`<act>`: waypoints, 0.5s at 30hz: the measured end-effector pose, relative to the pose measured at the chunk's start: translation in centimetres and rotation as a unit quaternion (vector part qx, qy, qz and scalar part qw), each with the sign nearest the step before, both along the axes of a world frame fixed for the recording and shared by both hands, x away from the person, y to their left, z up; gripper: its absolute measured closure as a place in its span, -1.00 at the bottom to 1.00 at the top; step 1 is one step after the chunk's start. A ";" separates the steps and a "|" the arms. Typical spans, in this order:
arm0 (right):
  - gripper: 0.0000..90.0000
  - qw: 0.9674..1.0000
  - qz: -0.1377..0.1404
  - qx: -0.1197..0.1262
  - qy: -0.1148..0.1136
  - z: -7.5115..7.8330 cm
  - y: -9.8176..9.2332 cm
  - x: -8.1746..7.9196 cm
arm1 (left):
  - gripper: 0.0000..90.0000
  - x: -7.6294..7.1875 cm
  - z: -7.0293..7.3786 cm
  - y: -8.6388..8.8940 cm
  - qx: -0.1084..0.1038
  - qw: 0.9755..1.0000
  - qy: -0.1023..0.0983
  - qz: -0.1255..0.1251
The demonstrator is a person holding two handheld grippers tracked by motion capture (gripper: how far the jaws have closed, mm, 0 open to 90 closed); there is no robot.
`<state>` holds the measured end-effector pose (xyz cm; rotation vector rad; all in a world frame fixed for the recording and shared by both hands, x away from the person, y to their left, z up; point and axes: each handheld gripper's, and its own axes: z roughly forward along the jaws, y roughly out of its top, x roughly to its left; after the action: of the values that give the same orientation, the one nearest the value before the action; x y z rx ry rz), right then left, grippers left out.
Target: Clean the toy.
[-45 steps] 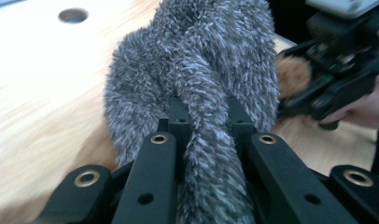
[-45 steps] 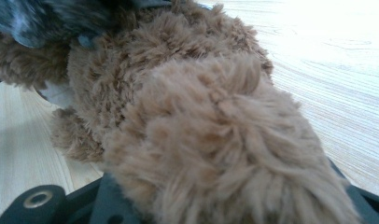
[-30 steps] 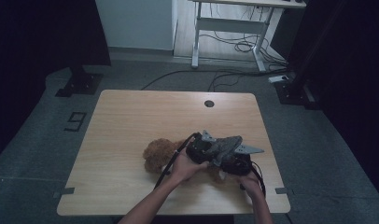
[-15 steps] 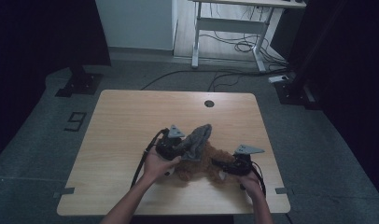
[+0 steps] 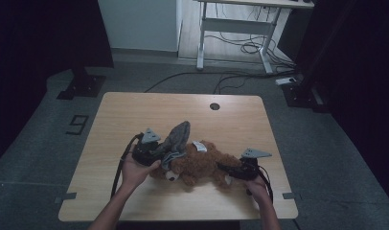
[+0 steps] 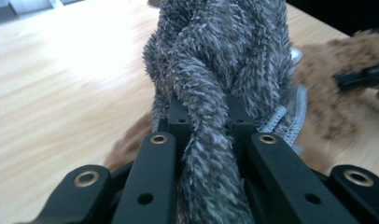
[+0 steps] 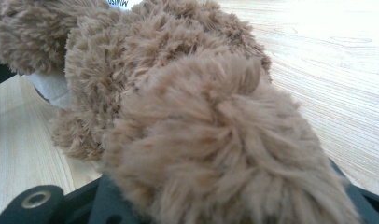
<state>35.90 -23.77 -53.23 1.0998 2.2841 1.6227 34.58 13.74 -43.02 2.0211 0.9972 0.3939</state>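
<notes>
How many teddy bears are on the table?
1. The brown teddy bear lies on the table near the front edge, between the two grippers, with a grey fuzzy cloth at its head.

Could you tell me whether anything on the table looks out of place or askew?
Yes: the grey fuzzy garment is bunched up over the head end of the brown teddy bear, which lies on its side, rather than sitting neatly on it. The left gripper pinches it.
</notes>
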 end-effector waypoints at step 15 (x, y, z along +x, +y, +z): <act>0.21 1.000 0.000 0.002 0.001 -0.1 0.0 0.0 | 0.72 -0.9 -2.8 5.8 -0.032 0.998 0.022 0.051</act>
<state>35.89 -23.78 -53.30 1.1028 2.2837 1.6286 33.70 19.56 -45.86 1.9346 1.1289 0.3685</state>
